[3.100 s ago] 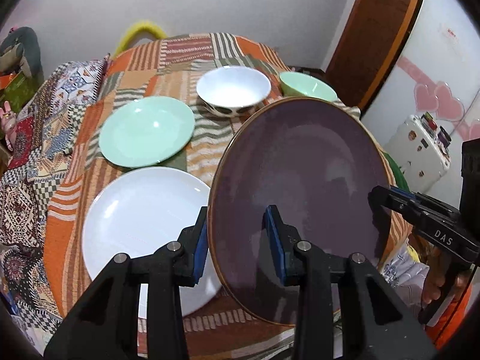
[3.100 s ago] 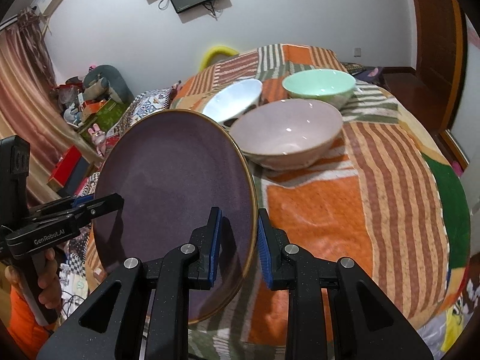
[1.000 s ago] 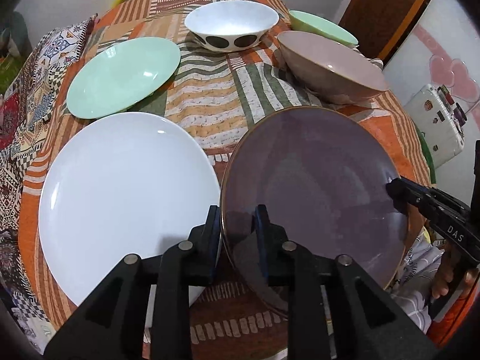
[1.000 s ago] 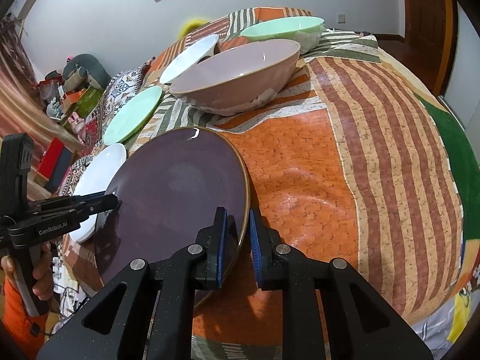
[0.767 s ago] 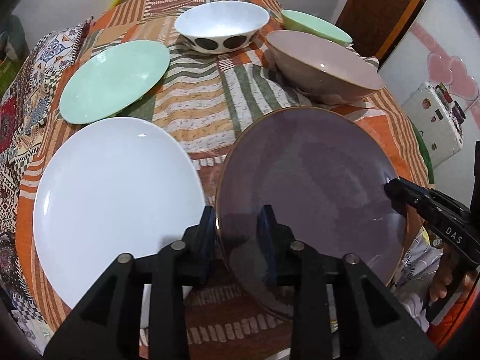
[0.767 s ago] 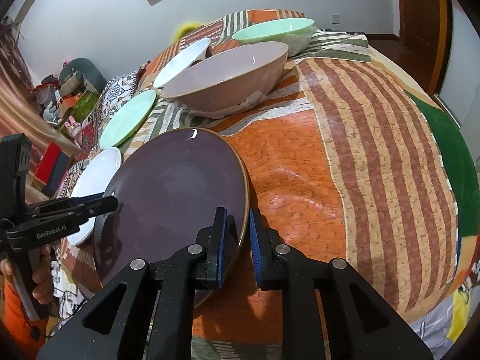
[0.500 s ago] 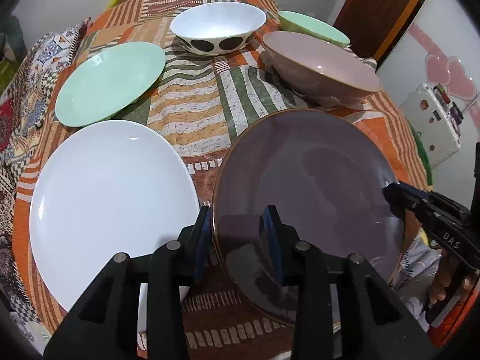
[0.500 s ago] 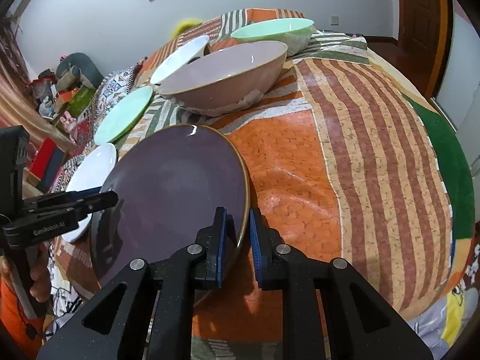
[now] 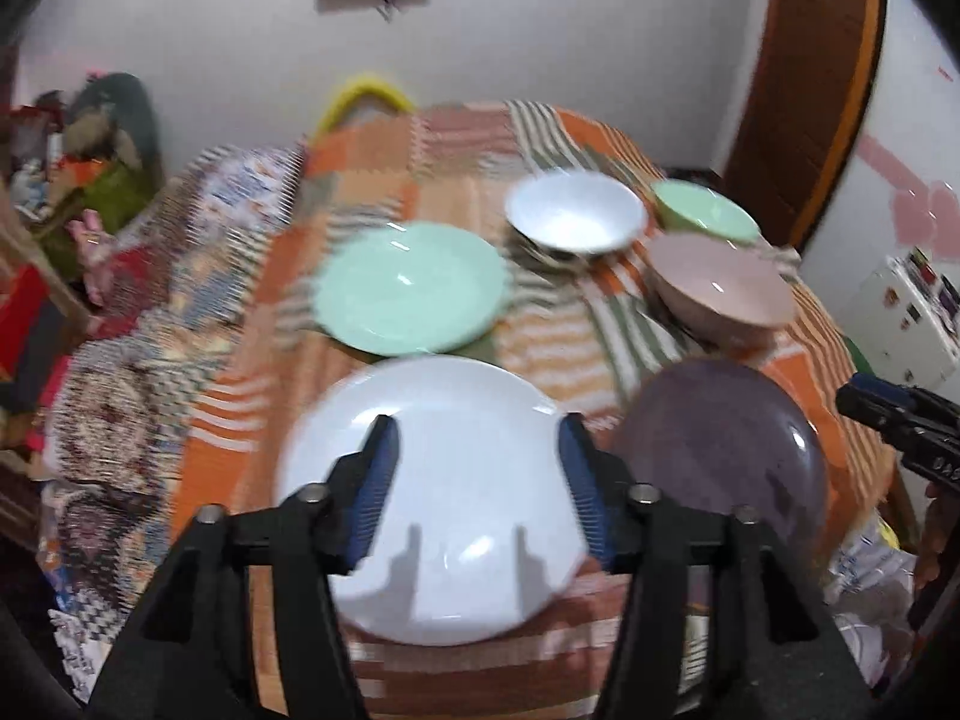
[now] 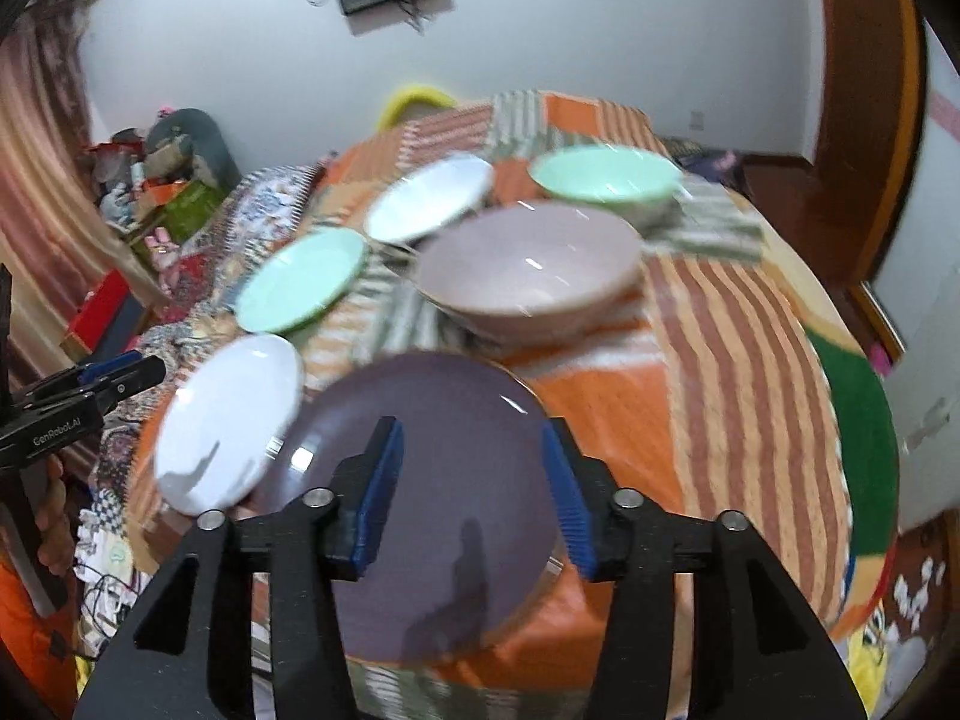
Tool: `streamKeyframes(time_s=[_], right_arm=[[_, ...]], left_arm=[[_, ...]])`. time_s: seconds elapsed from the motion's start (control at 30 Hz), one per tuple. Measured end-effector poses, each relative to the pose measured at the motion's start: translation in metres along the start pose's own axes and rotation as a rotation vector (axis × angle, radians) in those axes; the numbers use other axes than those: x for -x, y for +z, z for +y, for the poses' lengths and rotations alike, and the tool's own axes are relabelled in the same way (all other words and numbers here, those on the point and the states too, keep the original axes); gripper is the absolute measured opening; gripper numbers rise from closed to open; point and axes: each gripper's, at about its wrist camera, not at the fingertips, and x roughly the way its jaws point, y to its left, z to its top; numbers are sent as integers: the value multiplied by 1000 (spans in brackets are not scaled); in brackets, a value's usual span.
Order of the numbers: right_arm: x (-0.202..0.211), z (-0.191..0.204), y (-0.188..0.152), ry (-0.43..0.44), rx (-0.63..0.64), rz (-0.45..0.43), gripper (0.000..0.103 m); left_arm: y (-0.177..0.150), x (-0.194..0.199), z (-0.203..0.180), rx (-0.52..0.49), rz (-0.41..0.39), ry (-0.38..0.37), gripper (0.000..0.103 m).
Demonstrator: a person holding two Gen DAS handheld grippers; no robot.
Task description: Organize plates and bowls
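Both grippers hang above the bench (image 10: 750,372), jaws spread wide and holding nothing. The left gripper (image 9: 477,480) hovers over the white plate (image 9: 444,450), which lies flat on the striped cloth (image 9: 552,348). The right gripper (image 10: 471,489) hovers over the purple plate (image 10: 432,420), also flat on the cloth at the near edge, just beside the white plate (image 10: 231,414). Behind them sits the green plate (image 9: 411,288), and farther back the white bowl (image 9: 573,219), the green bowl (image 9: 702,216) and the pink bowl (image 9: 720,294), the pink one nearest the purple plate (image 9: 720,438). Motion blur smears the cloth pattern, so fine detail there cannot be made out.
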Motion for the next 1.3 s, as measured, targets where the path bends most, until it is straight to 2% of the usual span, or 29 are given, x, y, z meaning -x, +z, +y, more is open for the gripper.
streamKeyframes(time_s=[0.07, 0.13, 0.37, 0.67, 0.9, 0.97, 1.03, 1.3], right_arm=[[-2, 16, 9, 26, 34, -15, 48], [-5, 29, 15, 47, 59, -23, 54], [-37, 74, 28, 128, 131, -4, 55], [-90, 109, 30, 151, 187, 116, 55], [-123, 119, 29, 118, 221, 196, 55], [-130, 118, 28, 113, 218, 212, 50], [-138, 117, 27, 109, 215, 242, 39], [-152, 120, 20, 99, 244, 312, 21]], left_arm=[[-1, 9, 18, 13, -22, 42, 64], [-3, 12, 34, 35, -18, 59, 67], [-26, -4, 88, 134, 58, 72, 68], [-53, -43, 115, 213, 157, 11, 68], [-63, -66, 129, 272, 198, -32, 68], [-66, -71, 131, 285, 211, -51, 65], [-67, -74, 133, 283, 219, -56, 53], [-68, -85, 131, 265, 238, -78, 35]])
